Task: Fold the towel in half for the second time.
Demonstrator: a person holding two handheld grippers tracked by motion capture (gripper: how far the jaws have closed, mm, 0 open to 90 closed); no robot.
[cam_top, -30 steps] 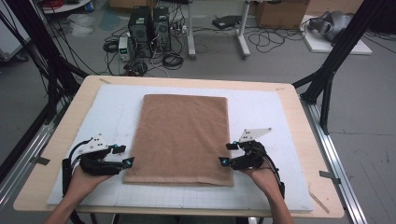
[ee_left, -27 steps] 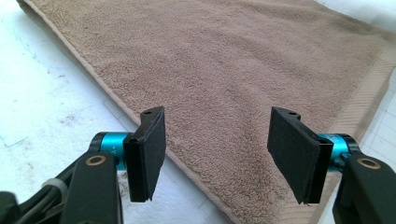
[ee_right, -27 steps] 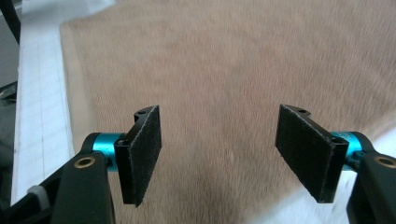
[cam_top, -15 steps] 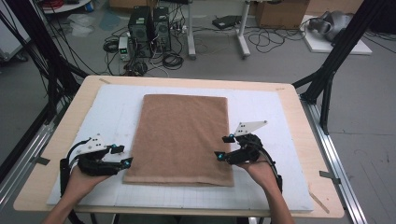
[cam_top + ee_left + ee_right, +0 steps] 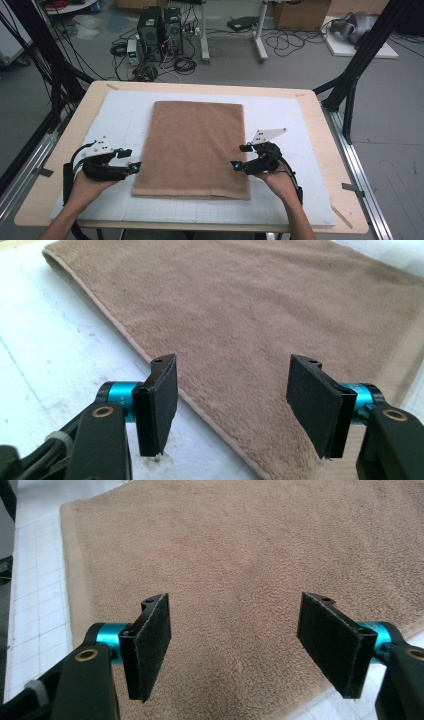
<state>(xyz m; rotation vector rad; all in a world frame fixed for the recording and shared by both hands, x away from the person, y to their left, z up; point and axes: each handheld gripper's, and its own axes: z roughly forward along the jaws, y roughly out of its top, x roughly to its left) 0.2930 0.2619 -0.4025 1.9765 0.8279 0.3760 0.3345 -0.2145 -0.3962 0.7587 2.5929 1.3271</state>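
Towel (image 5: pixel 192 147) lies flat mid-table; my left tool (image 5: pixel 134 166) and right tool (image 5: pixel 239 162) hover released at its side edges. Near corners probably next: pinch the hem squarely, both layers.

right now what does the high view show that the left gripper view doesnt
High view alone: the whole wooden table, the floor behind with computer towers and cables, the person's hands, and the right gripper, jaws apart at the towel's right edge. Left gripper view alone: the left gripper up close, its black pads apart with nothing between them, over the towel's hemmed edge. Both share the brown towel lying flat on the white mat.
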